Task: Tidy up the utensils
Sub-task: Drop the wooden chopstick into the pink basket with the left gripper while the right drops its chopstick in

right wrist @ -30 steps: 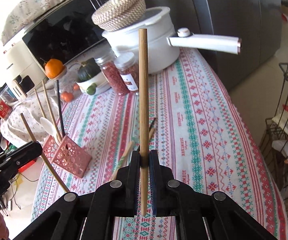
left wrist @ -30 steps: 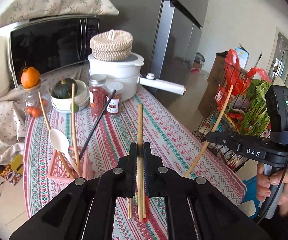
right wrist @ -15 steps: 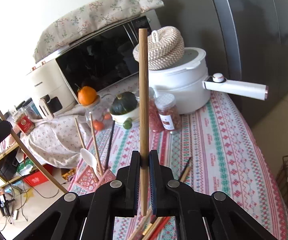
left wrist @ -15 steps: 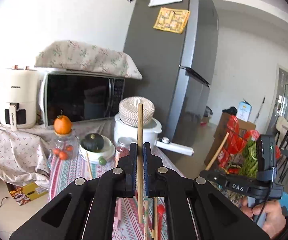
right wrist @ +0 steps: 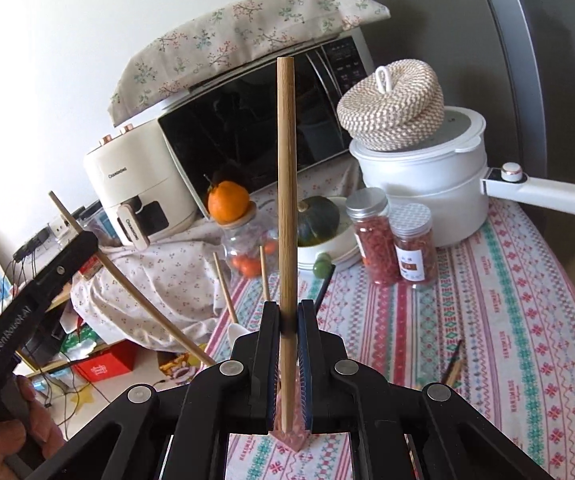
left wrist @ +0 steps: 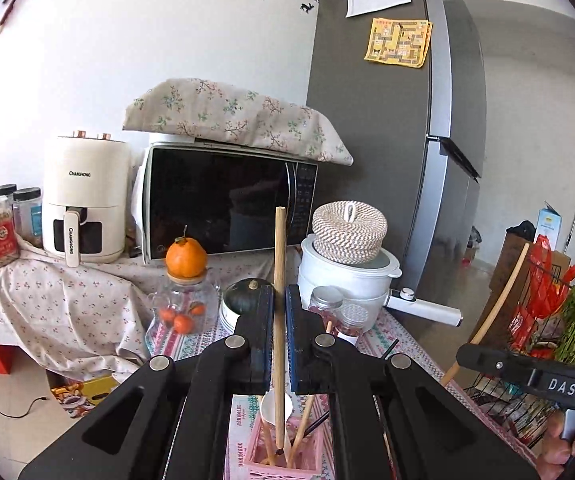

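Note:
My left gripper (left wrist: 280, 300) is shut on a wooden chopstick (left wrist: 279, 272), held upright with its lower end down inside the pink basket (left wrist: 283, 458). The basket holds a white spoon (left wrist: 273, 408), wooden chopsticks and a black chopstick. My right gripper (right wrist: 288, 312) is shut on another wooden chopstick (right wrist: 286, 160), upright, just above the basket's corner (right wrist: 293, 438). The left gripper with its chopstick shows at the left of the right wrist view (right wrist: 67, 256). The right gripper shows at the right of the left wrist view (left wrist: 487, 354).
On the patterned tablecloth (right wrist: 507, 320) stand two spice jars (right wrist: 391, 236), a white pot with a long handle (right wrist: 439, 176), a woven lid (right wrist: 391, 104), a bowl with a squash (right wrist: 317, 220) and an orange-topped jar (right wrist: 239, 232). Loose chopsticks (right wrist: 453, 372) lie right. Microwave (left wrist: 223, 204), fridge behind.
Both grippers tilted up from looking down at the table and moved over the pink basket. The left chopstick's lower end now sits inside the basket.

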A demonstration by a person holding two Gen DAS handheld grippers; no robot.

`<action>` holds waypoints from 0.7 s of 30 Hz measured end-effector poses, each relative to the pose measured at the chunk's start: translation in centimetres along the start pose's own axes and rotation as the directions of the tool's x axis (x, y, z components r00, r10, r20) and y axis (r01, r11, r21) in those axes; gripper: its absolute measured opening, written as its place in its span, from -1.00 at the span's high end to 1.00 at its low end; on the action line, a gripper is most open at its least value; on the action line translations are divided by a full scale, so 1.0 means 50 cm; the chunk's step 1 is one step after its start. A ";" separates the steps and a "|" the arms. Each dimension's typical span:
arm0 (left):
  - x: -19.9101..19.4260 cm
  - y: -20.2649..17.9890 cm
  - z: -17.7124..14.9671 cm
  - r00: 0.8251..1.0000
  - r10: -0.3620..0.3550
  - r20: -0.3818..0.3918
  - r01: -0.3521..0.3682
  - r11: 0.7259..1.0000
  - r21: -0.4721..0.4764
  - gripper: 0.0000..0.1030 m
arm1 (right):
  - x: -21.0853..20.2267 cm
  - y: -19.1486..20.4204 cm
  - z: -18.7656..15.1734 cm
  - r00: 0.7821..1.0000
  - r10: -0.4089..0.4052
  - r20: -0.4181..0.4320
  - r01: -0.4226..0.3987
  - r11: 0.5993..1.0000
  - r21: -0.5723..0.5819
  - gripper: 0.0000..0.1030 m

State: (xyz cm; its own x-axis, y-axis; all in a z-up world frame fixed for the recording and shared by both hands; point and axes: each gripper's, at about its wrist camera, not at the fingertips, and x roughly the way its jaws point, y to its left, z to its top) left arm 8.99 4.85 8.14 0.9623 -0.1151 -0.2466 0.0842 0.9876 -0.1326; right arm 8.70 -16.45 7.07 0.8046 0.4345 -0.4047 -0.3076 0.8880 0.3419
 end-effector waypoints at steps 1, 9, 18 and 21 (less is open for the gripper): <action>0.009 0.003 -0.006 1.000 0.005 -0.008 -0.005 1.000 0.003 0.89 | 0.003 0.002 0.001 1.000 0.003 0.004 -0.003 1.000 0.003 0.87; 0.076 0.011 -0.058 0.994 0.006 -0.106 -0.003 1.000 0.029 0.89 | 0.045 0.018 -0.004 1.000 0.020 0.023 -0.020 1.000 0.008 0.87; 0.068 0.018 -0.077 0.971 0.033 -0.236 -0.024 0.999 0.042 -0.17 | 0.103 0.044 -0.021 1.000 -0.002 -0.011 0.001 0.999 -0.053 0.87; 0.057 0.031 -0.083 0.961 0.066 -0.269 -0.055 0.997 0.046 -0.31 | 0.121 0.045 -0.026 0.999 -0.003 -0.033 0.001 0.999 -0.048 0.87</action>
State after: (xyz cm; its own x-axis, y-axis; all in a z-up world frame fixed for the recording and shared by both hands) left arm 10.78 5.62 3.24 0.8605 -0.0745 -0.5039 0.0429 0.9963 -0.0742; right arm 12.24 -11.62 4.28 0.7884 0.4370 -0.4330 -0.3310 0.8946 0.3002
